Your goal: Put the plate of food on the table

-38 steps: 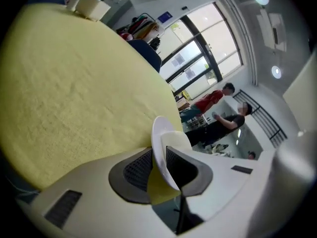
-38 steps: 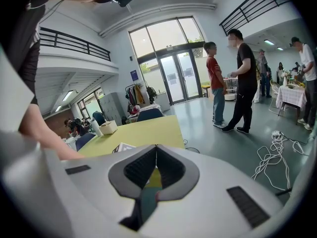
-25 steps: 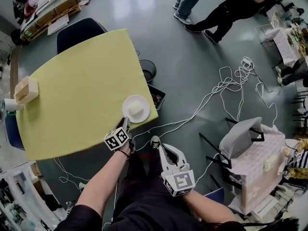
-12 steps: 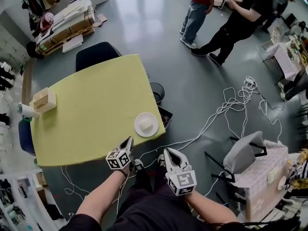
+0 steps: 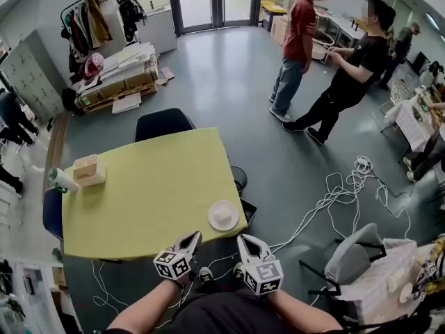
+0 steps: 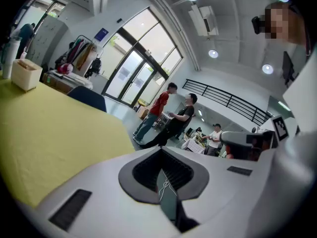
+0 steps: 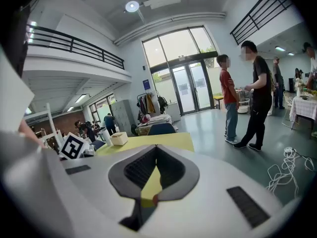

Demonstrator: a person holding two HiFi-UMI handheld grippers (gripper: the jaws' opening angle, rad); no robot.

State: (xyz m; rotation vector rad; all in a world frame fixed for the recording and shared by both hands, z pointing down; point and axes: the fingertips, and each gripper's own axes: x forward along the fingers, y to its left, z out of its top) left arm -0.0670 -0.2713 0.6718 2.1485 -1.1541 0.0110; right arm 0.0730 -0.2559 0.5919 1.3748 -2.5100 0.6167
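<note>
A white plate (image 5: 223, 216) with a pale block of food on it sits on the yellow table (image 5: 146, 186), near the table's front right corner. Both grippers hang off the table's near edge, apart from the plate. My left gripper (image 5: 194, 237) is below and left of the plate, jaws together and empty. My right gripper (image 5: 243, 241) is below and right of it, also shut on nothing. The left gripper view shows shut jaws (image 6: 163, 182) over the yellow table (image 6: 49, 138). The right gripper view shows shut jaws (image 7: 153, 182) and the table (image 7: 148, 142) beyond. Neither gripper view shows the plate.
A small box (image 5: 88, 170) and a white roll (image 5: 62, 180) stand at the table's far left. A dark chair (image 5: 163, 124) stands behind the table, a black bin (image 5: 238, 179) at its right edge. White cables (image 5: 341, 193) lie on the floor. Two people (image 5: 299, 47) stand beyond.
The left gripper, which reached to the plate's edge a second ago, has drawn back off the table. The head view has lifted, so more of the room shows. The plate stays put.
</note>
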